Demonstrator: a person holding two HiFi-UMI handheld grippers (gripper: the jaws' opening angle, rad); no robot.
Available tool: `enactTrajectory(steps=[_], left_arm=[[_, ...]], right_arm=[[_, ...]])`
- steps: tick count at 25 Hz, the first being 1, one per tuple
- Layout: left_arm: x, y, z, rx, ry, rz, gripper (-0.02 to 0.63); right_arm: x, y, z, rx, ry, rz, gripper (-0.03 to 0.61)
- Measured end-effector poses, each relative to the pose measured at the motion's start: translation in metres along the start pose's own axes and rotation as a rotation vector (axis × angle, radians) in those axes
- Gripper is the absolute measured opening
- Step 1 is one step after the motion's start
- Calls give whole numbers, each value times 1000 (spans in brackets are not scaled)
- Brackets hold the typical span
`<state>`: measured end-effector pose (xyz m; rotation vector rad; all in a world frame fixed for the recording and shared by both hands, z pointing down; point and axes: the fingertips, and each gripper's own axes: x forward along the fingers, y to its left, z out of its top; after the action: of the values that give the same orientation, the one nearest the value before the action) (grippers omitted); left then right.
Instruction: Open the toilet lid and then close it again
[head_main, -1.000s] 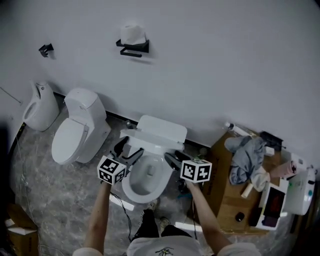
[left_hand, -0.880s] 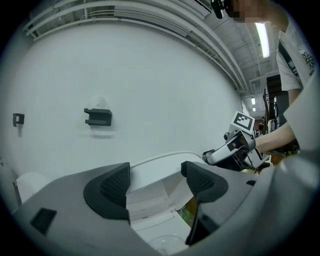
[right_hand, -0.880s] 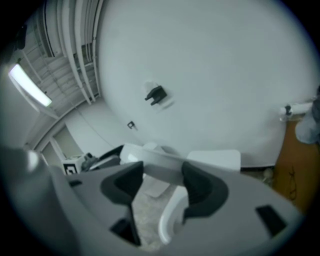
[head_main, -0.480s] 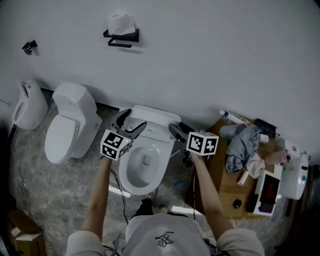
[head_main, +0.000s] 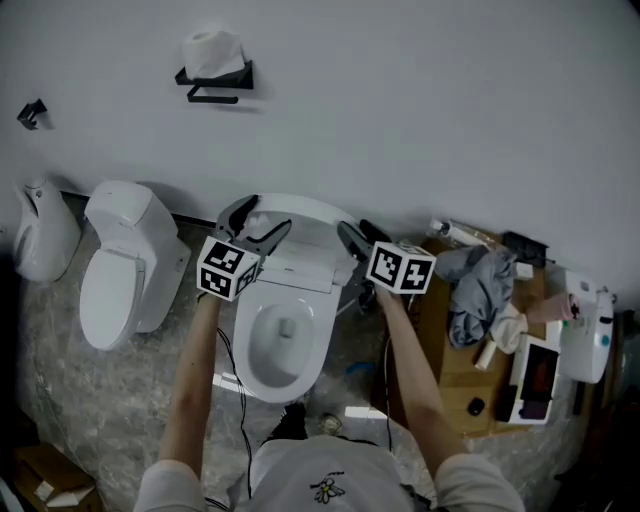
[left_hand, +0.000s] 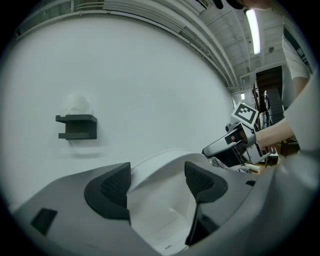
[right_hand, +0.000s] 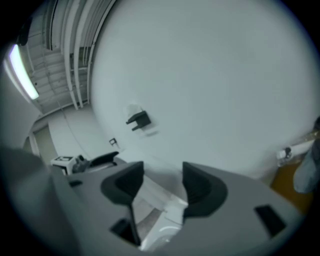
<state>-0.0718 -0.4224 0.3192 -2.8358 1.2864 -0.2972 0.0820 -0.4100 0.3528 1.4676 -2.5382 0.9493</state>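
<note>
Toilet lid (head_main: 300, 214) up, white wall (head_main: 420, 120), stone floor (head_main: 100, 400), L gripper (head_main: 258, 222), R gripper (head_main: 358, 237) agape

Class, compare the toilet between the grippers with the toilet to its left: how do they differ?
The middle toilet has its lid raised, bowl exposed; the left toilet is shut. The left gripper and right gripper flank the middle toilet's lid; the left toilet stands alone. Both are white.

White toilet lid (head_main: 303, 222), grey marbled floor (head_main: 80, 390), black wall holder (head_main: 215, 82), brown cabinet (head_main: 447, 358).
</note>
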Motion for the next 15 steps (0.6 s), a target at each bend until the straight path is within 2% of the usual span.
enactTrajectory(steps=[15], left_arm=[[76,44,5,7,66,-44,351]], right_arm=[[53,-43,52,-15,1,-96,262]])
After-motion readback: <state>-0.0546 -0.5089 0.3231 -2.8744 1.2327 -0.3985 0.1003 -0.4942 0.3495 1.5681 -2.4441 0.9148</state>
